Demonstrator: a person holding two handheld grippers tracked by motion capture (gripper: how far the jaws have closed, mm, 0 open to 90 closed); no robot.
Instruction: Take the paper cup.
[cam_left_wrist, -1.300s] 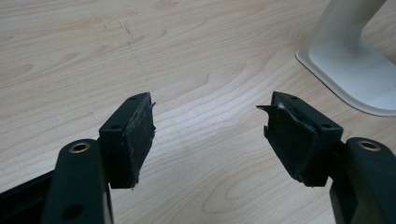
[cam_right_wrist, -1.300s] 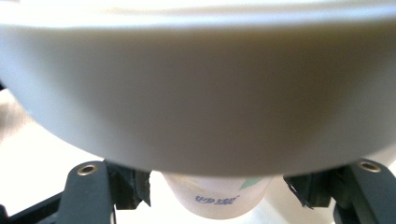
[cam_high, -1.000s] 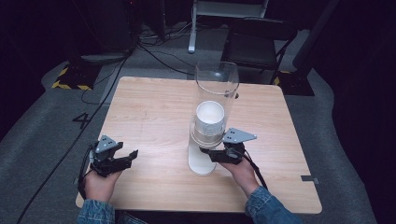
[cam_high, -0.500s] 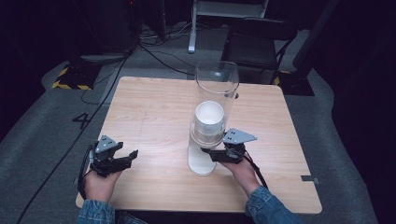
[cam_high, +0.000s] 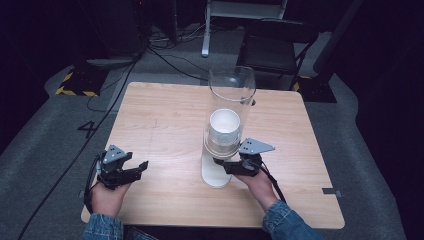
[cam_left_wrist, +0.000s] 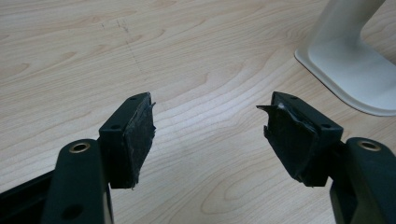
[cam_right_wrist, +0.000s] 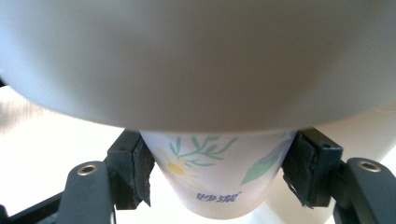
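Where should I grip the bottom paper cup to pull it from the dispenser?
On its exposed lower wall, below the dispenser mouth, one jaw on each side. The paper cup tapers downward and hangs free there. The right gripper already closes on it from the person's side.

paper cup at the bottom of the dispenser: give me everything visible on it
The paper cup is white with a printed yellow flower, green leaves and small blue lettering near its base. It pokes upright out of the bottom of the clear dispenser tube, its upper part hidden under the wide collar. The right claw brackets it, pads on both sides and apparently touching. In the high view, a white cup stack sits inside the tube.
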